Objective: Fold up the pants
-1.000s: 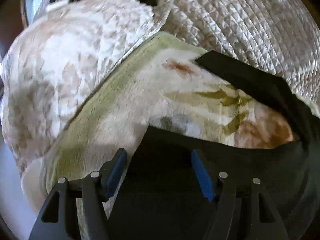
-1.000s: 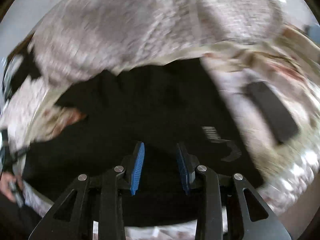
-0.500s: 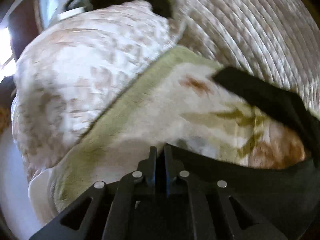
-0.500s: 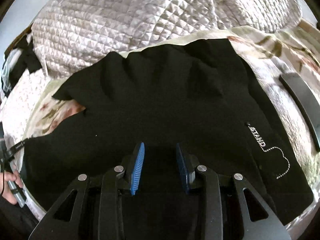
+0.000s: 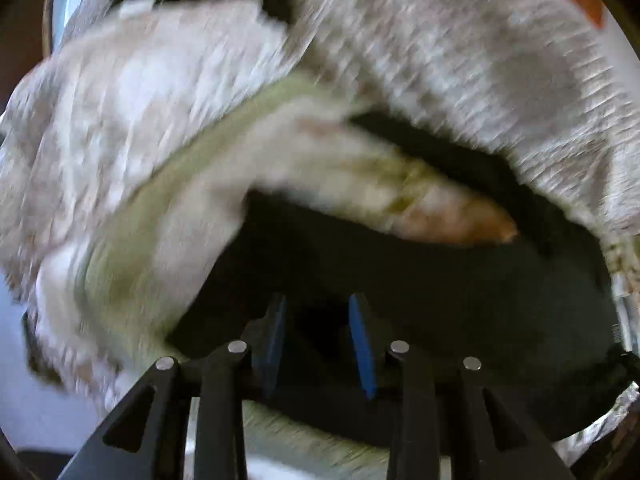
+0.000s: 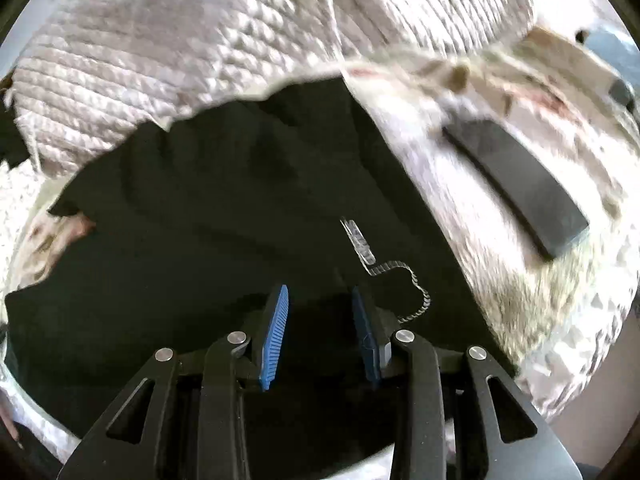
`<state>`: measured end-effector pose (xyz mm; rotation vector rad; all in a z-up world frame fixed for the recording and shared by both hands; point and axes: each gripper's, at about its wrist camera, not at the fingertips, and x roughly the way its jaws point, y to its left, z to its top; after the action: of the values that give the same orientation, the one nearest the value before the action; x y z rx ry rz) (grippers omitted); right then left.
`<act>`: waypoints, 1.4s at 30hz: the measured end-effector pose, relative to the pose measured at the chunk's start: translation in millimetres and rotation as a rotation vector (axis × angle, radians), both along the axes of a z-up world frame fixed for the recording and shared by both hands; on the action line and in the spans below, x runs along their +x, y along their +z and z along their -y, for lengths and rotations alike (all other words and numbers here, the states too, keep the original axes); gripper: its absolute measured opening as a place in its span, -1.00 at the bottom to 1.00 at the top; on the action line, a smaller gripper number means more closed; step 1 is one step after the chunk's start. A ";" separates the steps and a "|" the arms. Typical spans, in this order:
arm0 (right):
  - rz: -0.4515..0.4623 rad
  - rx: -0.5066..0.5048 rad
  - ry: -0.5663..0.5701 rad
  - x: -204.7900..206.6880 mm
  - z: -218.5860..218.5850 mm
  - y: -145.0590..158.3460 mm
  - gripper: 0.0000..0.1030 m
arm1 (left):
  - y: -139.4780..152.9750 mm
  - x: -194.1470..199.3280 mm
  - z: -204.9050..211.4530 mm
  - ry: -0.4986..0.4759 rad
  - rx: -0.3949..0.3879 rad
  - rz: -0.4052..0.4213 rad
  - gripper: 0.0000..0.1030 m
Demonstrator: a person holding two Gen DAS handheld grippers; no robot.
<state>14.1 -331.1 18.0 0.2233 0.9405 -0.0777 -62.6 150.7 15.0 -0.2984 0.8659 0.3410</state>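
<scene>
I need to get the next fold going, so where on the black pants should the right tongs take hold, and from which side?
Probably the near edge of the black pants, just below the open right tongs, coming down from above. The cloth lies flat on the floral blanket, so only an edge offers a lip to pinch; the spread middle does not. The white logo marks that near corner.

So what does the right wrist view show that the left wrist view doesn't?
Right wrist only: white logo stitching on the black pants, and a dark flat strap-like piece on the fleece blanket.

Left wrist only: the blanket's green border, heavily blurred.

Both: pants on the blanket, quilted cover behind, each tool's jaws apart over the fabric.
</scene>
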 end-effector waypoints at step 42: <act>0.082 0.077 0.127 -1.8 -38.9 9.3 -0.03 | 24.4 14.6 14.1 -0.078 0.031 0.074 -0.05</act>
<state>12.3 -292.2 27.3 0.2358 0.8744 0.0845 -48.0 136.7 39.4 -0.2467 0.7971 0.2690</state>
